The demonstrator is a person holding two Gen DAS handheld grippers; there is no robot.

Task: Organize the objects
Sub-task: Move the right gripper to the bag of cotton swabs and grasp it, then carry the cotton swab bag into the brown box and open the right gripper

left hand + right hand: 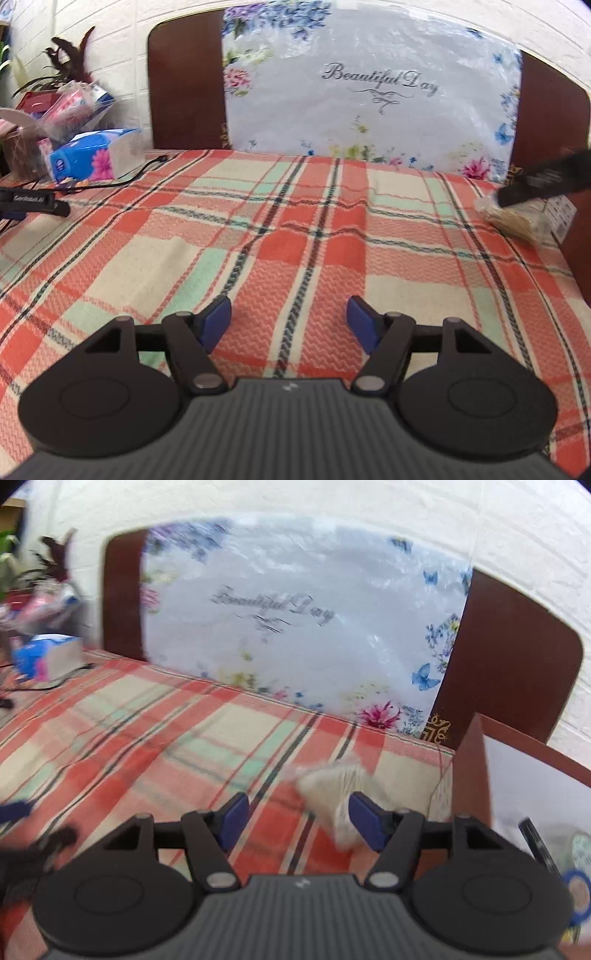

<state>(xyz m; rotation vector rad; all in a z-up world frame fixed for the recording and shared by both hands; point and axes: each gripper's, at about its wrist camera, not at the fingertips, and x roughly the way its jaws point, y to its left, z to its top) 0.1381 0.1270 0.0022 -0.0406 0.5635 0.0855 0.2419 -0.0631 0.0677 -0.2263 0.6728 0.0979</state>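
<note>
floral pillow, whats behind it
Behind the floral pillow, a brown wooden headboard shows at both sides, white wall above. The headboard's middle is covered.

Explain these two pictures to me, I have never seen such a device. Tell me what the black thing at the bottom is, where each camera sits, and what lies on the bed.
Each picture comes from a camera on a hand-held gripper, looking along its two blue-padded fingers. The left gripper is open and empty above the checked blanket. The right gripper is also open, holding nothing; a pale bundle in clear wrap lies just beyond its right finger. A flowered pillow leans on the headboard. A tissue pack sits far left.
</note>
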